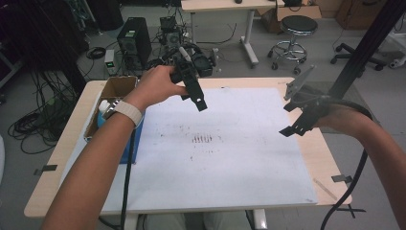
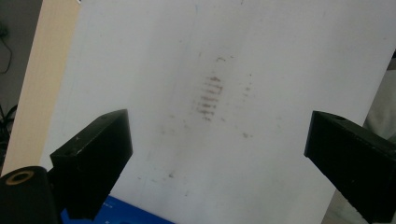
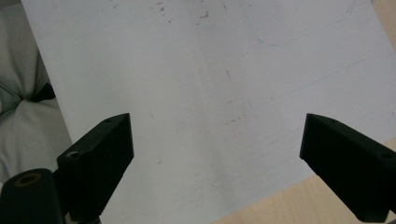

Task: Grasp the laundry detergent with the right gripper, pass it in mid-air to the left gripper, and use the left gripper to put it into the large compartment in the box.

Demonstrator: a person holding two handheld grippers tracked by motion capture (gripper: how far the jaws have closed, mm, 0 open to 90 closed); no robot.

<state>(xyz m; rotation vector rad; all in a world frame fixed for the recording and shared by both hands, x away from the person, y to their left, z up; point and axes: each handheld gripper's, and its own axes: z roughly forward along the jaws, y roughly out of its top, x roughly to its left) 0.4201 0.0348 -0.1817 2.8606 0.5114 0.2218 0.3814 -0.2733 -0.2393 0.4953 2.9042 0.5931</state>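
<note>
A white sheet (image 1: 225,148) covers most of the wooden table (image 1: 48,177), with a patch of dark smudges (image 1: 202,139) near its middle. My left gripper (image 1: 197,99) hovers above the sheet's far left part, held in a hand, and stands open with nothing between its jaws. In the left gripper view the left gripper (image 2: 217,154) looks down on the smudges (image 2: 210,98). My right gripper (image 1: 293,124) hangs open over the sheet's right edge. The right gripper (image 3: 217,158) frames bare white sheet (image 3: 210,93) and holds nothing.
A cardboard box (image 1: 111,93) with a white bottle (image 1: 103,108) sits at the table's left edge beside a blue object (image 1: 136,143). Tape strips (image 1: 45,168) mark the table's edges. Behind the table are a computer tower (image 1: 134,40), cables, a stool (image 1: 297,28) and a black post (image 1: 368,43).
</note>
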